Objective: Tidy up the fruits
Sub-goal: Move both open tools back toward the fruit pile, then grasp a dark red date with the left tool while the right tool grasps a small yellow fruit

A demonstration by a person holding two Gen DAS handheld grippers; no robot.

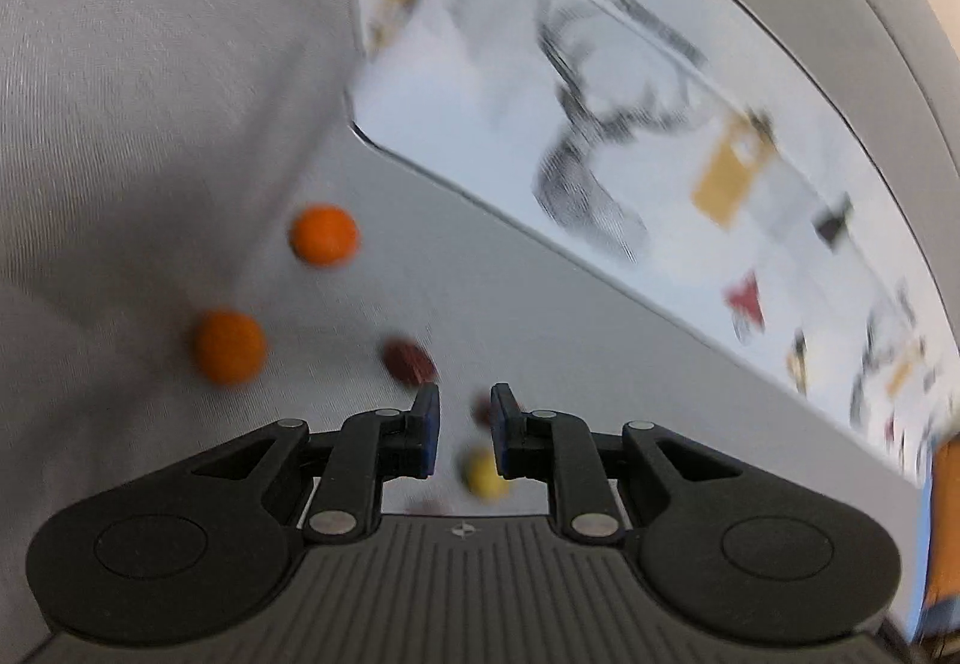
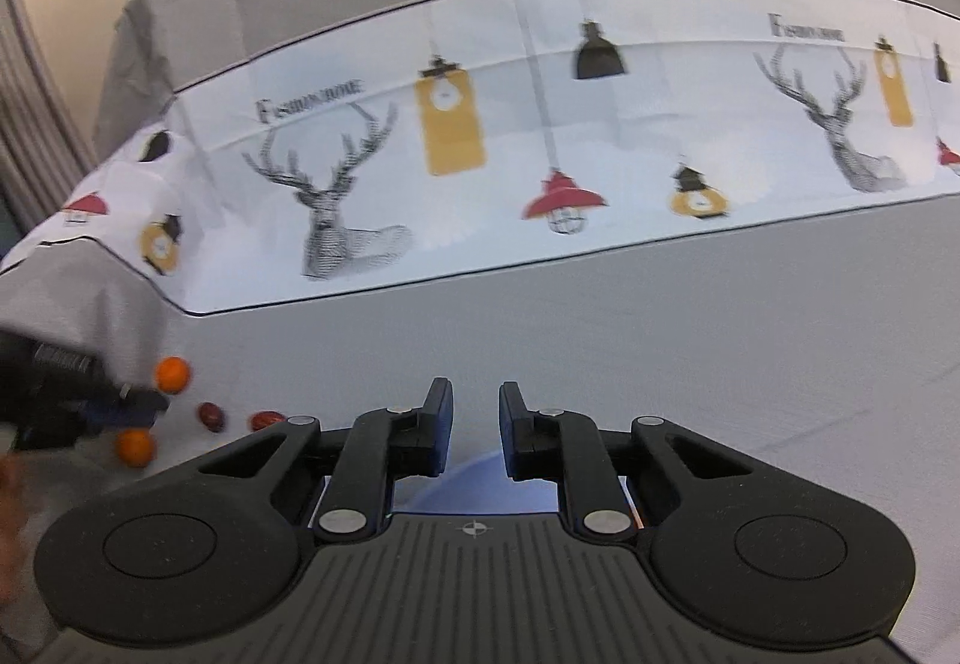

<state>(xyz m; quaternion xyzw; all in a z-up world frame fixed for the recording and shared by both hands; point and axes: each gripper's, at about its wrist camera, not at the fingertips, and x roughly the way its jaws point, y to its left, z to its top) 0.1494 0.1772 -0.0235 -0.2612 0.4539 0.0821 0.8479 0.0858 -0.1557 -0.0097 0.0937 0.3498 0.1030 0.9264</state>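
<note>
In the left wrist view two oranges (image 1: pixel 324 235) (image 1: pixel 228 346) lie on the grey cloth at the left. A dark red fruit (image 1: pixel 409 361) lies just beyond my left gripper's left fingertip. Another dark red fruit (image 1: pixel 482 409) and a small yellow fruit (image 1: pixel 482 475) show through the gap. My left gripper (image 1: pixel 465 415) is open and empty above them. In the right wrist view my right gripper (image 2: pixel 476 412) is open and empty. Two oranges (image 2: pixel 173 374) (image 2: pixel 135 447) and two dark red fruits (image 2: pixel 212 415) (image 2: pixel 266 419) lie at the far left beside the left gripper (image 2: pixel 129 405).
A grey tablecloth (image 2: pixel 690 328) with a white band printed with deer and lamps (image 2: pixel 480 172) covers the table. A pale blue rim (image 2: pixel 480 475) shows under my right gripper. An orange object (image 1: pixel 945 520) sits at the left view's right edge.
</note>
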